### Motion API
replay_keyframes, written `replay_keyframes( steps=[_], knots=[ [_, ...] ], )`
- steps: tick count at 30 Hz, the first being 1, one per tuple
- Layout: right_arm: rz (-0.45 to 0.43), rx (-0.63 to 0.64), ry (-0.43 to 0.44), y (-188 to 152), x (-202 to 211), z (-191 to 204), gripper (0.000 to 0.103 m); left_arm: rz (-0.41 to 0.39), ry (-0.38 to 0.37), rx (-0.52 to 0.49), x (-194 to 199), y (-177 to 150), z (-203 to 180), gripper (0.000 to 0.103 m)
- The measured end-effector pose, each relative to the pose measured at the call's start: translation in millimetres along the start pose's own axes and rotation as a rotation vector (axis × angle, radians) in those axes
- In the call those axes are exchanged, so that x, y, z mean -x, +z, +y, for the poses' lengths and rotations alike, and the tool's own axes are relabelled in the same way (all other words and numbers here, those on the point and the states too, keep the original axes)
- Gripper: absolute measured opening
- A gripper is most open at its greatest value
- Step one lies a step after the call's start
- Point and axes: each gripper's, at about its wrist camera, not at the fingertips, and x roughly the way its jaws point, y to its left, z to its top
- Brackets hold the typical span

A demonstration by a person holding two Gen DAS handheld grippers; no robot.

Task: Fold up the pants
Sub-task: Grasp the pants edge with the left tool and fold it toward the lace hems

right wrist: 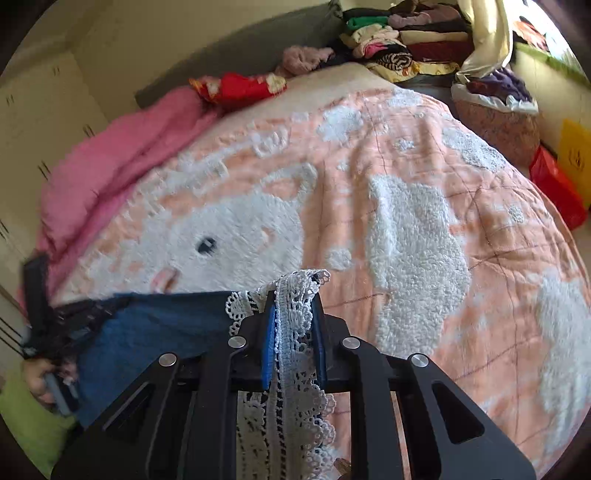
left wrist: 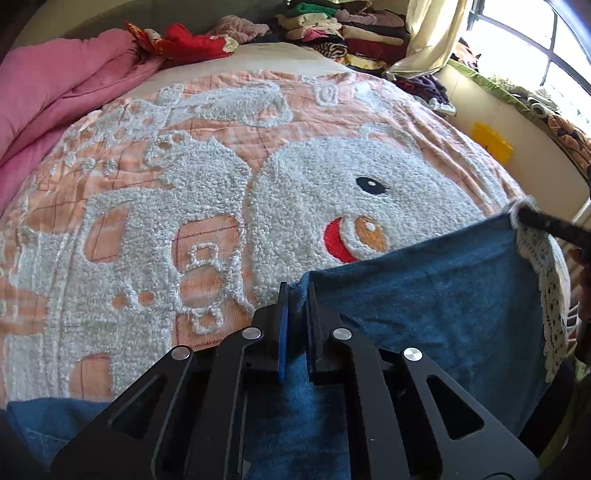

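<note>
The pants [left wrist: 424,288] are blue denim with a white lace hem [left wrist: 550,295]. They are held stretched above the bed between both grippers. My left gripper [left wrist: 297,291] is shut on the plain blue edge of the pants. My right gripper [right wrist: 293,299] is shut on the white lace trim [right wrist: 291,332]; its finger shows in the left wrist view [left wrist: 550,225] at the far corner. In the right wrist view the blue cloth [right wrist: 159,332] runs left to the left gripper [right wrist: 40,295].
The bed is covered by a peach blanket with white fluffy animal shapes [left wrist: 258,184]. A pink quilt [left wrist: 55,96] lies along its left side. A red cloth [left wrist: 192,42] and stacks of folded clothes [left wrist: 351,29] sit at the far end. A yellow box [left wrist: 491,142] is by the right wall.
</note>
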Motion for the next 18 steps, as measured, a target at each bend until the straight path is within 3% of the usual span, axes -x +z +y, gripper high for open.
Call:
replay_keyframes(
  steps=[2, 4, 6, 8, 11, 15, 18],
  knots=[
    [0.060, 0.019, -0.059, -6.8, -22.3, -1.0, 0.018, 0.001, 0.000, 0.010, -4.1, -0.9, 1.8, 0.004],
    [0.053, 0.006, -0.061, -10.9, -28.5, -3.1, 0.019, -0.004, 0.008, 0.005, -6.2, -1.9, 2.7, 0.006],
    [0.038, -0.002, -0.076, -12.2, -25.5, -7.0, 0.025, -0.010, 0.015, 0.005, -6.1, -2.4, 4.1, 0.009],
    [0.028, 0.011, -0.098, -14.3, -22.6, -6.9, 0.037, -0.014, 0.004, 0.023, -4.1, -2.5, 7.2, 0.012],
    [-0.015, 0.049, -0.218, -11.9, -4.4, -0.9, 0.049, -0.028, 0.043, 0.062, 14.5, -4.1, 18.0, 0.037],
    [-0.112, 0.130, -0.310, -18.3, 29.2, 13.5, 0.058, -0.092, 0.122, 0.101, 55.7, -16.3, 35.9, 0.047],
    [-0.134, 0.196, -0.259, -28.5, 38.8, 36.0, 0.061, -0.114, 0.161, 0.121, 81.7, -33.5, 46.3, 0.052]
  ],
)
